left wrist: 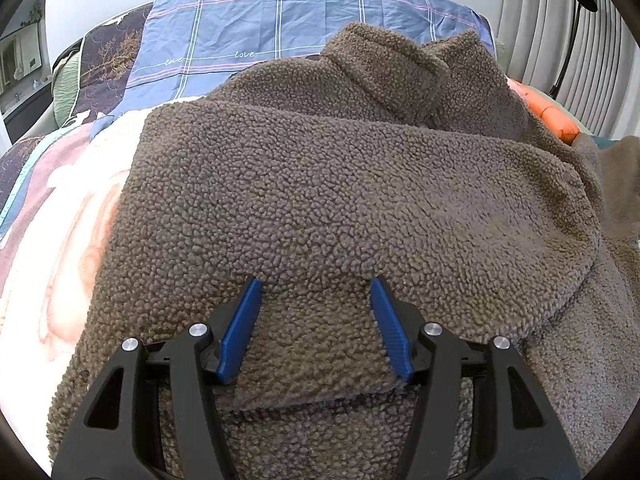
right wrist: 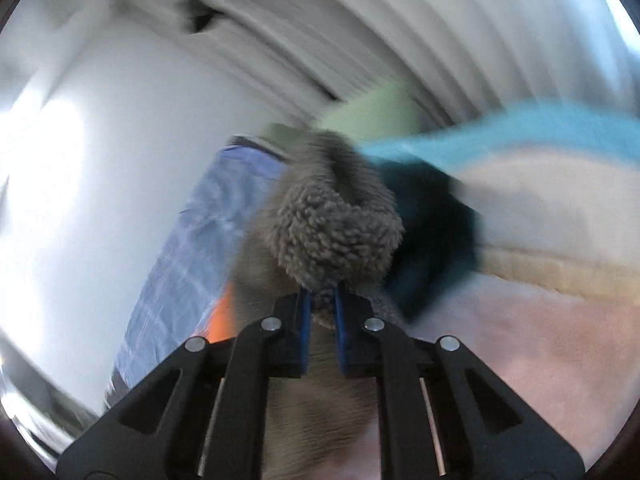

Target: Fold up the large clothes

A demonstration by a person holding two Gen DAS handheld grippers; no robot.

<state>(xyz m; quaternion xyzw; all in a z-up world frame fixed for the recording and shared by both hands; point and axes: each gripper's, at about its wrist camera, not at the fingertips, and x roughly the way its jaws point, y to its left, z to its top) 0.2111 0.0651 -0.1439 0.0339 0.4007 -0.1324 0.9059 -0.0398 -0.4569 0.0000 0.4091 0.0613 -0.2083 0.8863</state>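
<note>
A large brown fleece jacket (left wrist: pixel 320 160) lies spread over the bed and fills the left wrist view, its collar at the far end. My left gripper (left wrist: pixel 316 280) points down onto the jacket's near part. Its blue pads stand wide apart, and a flap of fleece lies between them. The right wrist view is blurred by motion. There my right gripper (right wrist: pixel 322 296) is shut on a bunched part of the fleece jacket (right wrist: pixel 332 228), which is lifted off the bed and sticks up past the fingertips.
A blue checked sheet (left wrist: pixel 260 20) covers the far end of the bed, and a pale pink and white blanket (left wrist: pixel 60 240) lies to the left. An orange item (left wrist: pixel 552 112) sits beside the jacket at right. Pleated curtains (left wrist: pixel 540 20) and a black lamp stand (left wrist: pixel 572 40) are behind. A teal cloth (right wrist: pixel 500 132) lies near the right gripper.
</note>
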